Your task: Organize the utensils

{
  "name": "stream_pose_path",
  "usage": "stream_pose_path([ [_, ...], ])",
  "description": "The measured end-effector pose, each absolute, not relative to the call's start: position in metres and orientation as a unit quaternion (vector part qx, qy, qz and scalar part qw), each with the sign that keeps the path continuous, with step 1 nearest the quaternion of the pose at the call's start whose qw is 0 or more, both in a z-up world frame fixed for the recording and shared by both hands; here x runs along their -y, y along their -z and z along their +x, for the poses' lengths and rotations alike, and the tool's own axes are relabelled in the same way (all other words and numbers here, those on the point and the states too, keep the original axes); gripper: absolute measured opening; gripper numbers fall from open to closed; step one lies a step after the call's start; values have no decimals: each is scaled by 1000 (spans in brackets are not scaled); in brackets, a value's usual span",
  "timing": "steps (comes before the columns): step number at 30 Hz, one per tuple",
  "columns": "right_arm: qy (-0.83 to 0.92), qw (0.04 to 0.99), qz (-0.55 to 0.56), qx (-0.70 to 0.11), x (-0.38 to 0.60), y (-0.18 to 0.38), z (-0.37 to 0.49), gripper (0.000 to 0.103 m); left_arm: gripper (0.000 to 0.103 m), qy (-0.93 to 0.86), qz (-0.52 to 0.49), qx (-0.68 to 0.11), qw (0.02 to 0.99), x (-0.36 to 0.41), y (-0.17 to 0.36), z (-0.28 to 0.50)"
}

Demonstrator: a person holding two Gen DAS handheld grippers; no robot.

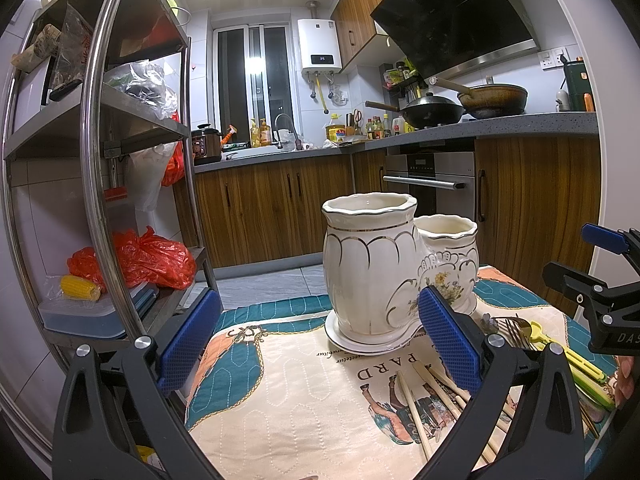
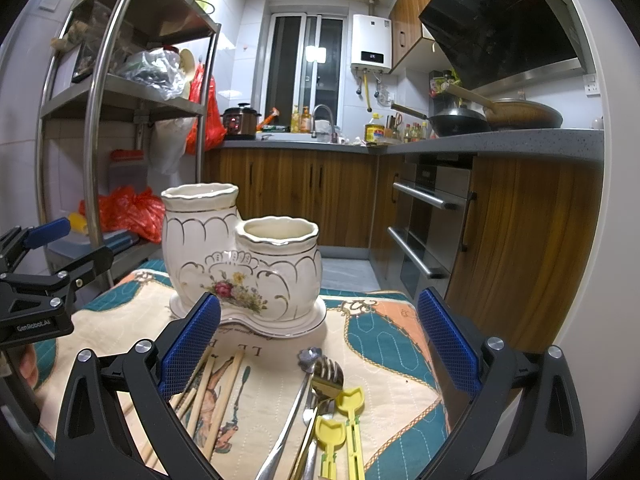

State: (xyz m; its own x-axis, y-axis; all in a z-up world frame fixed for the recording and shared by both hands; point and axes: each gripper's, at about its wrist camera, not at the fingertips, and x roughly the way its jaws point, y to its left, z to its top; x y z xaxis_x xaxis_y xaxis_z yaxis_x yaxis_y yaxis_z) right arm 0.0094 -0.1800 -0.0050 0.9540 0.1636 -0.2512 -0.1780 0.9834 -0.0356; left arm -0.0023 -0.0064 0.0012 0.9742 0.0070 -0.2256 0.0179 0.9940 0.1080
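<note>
At the near edge of the bench (image 2: 384, 364), which is covered by a quilted teal, peach and cream cloth (image 1: 288, 392), both claws hang just above the surface with their blue-padded fingers spread wide and nothing between them. The left claw (image 1: 316, 344) sits toward the near left corner; the right claw (image 2: 320, 344) toward the near right, its fingers framing the cutlery below.

Just past the left claw's right finger lies a loose bundle of wooden chopsticks (image 1: 424, 404), fanned out on the cloth's printed picture. To their right, near the right claw, a small heap of cutlery lies with its heads pointing to the far edge: a gold fork (image 2: 328, 372) with a flower-topped piece (image 2: 310, 356) touching its tines, a silver-handled utensil (image 2: 288, 420) crossing beneath, and two yellow plastic shovel-shaped pieces (image 2: 340, 420) side by side at the right of the heap.

Farther in, near the middle of the bench, stands the white ceramic utensil holder (image 2: 244, 272) on its matching saucer, upright, with gold trim and a painted flower spray. It has two joined compartments, a taller one on the left and a shorter one on the right; nothing rises above either rim.

Beyond the far edge are a steel shelf rack (image 1: 104, 128) on the left and wooden kitchen cabinets (image 2: 304, 184) behind.
</note>
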Motion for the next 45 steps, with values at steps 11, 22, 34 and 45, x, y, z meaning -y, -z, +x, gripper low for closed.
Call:
stream_pose_path([
  [11,-86,988,-29,-125,180,5,9,98,98,3,55,-114,992,7,-2,-2],
  [22,-86,988,-30,-127,178,9,11,98,98,3,53,-116,992,7,-2,-2],
  [34,-64,985,-27,-159,189,18,25,98,98,11,80,-175,981,16,6,16],
  [45,-75,943,26,-323,236,41,40,97,98,70,67,-305,948,15,21,23],
])
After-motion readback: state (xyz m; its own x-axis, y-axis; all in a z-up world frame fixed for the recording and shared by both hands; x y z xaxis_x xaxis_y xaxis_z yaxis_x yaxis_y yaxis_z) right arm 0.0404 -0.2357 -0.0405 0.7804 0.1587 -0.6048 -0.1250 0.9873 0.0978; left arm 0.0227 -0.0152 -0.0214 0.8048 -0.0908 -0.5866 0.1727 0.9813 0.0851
